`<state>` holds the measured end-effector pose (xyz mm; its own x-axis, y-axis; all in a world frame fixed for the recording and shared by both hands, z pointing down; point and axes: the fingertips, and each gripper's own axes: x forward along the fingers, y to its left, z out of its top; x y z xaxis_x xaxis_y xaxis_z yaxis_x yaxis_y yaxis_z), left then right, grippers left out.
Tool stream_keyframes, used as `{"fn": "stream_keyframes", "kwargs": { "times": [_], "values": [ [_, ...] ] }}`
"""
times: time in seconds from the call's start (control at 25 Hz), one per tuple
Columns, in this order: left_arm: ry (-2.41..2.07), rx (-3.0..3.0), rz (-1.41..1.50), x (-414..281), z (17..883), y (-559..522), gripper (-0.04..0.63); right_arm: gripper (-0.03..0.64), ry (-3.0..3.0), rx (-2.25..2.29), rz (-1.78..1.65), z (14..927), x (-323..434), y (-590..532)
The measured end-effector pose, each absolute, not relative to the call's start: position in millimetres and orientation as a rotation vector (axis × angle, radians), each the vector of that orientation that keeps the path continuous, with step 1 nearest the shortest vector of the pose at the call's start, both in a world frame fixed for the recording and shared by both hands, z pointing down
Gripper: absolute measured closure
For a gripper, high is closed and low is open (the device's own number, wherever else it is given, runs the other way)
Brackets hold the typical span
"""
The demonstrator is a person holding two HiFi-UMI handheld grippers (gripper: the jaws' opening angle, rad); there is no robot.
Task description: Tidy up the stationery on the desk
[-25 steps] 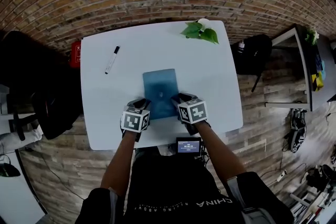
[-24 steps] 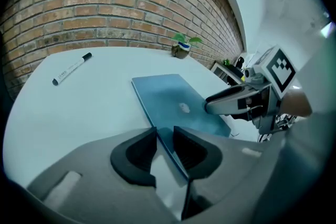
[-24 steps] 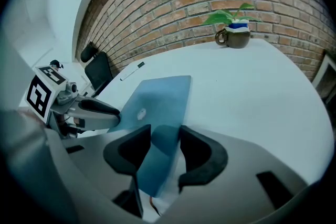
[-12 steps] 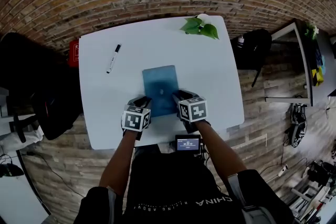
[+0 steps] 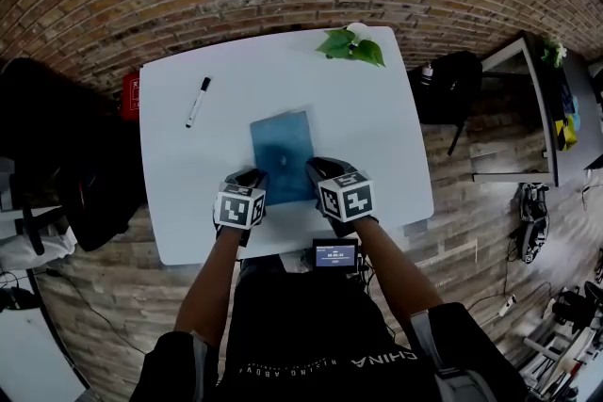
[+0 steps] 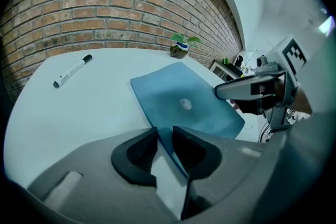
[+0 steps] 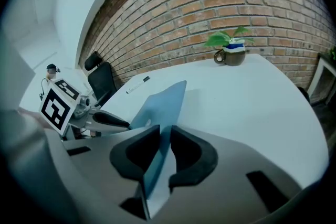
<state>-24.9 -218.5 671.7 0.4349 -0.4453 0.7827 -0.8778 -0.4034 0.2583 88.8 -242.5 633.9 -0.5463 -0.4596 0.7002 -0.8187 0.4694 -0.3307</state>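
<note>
Your left gripper (image 5: 251,177) and right gripper (image 5: 317,168) both clamp the blue folder (image 5: 282,144) by the desk's (image 5: 184,202) near edge.
The right jaws have just been closing on it; your shirt (image 5: 311,334) reads "CHINA".

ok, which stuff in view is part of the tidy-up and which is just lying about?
Job: flat blue rectangular folder; white marker pen with black cap.
Lying about: green leafy plant in a dark pot; black office chair beside the desk.
</note>
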Motion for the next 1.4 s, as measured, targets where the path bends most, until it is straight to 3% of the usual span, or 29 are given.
{"fn": "stream_keyframes", "kwargs": {
  "times": [0.68,1.4],
  "values": [
    [-1.178,2.023,0.797,-31.9,666.5,-214.4,0.499,0.557,-2.425,0.786,0.623,553.9,10.1,-216.2],
    [-1.06,2.012,0.584,-44.3,663.6,-210.0,0.528,0.552,-2.406,0.673,0.463,554.1,-36.1,-208.4]
  ]
}}
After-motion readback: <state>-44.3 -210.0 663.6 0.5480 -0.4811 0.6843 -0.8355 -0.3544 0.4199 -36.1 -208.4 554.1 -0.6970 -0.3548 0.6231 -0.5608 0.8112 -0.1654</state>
